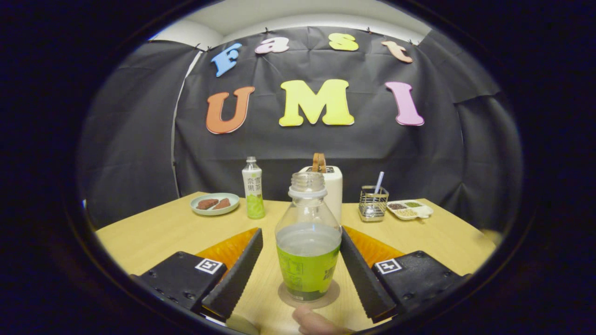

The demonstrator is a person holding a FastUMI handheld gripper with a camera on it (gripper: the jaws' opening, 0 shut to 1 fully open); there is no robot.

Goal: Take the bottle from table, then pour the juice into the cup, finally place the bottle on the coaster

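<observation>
A clear uncapped bottle [308, 237] with a green label stands upright on a round brown coaster [331, 295], about half full of pale liquid. It sits between the two fingers of my gripper [301, 242], which is open. The left finger [235, 274] stands a small gap off the bottle. The right finger [363, 274] lies right at the bottle's side, and I cannot tell whether it touches. A person's fingertip [316, 322] shows just below the coaster.
Along the back of the wooden table [153, 232] stand a plate with brown pieces [214, 204], a capped green-label bottle [253, 188], a white toaster [333, 184] behind the bottle, a wire holder with a straw [373, 202] and a white sectioned dish [409, 209].
</observation>
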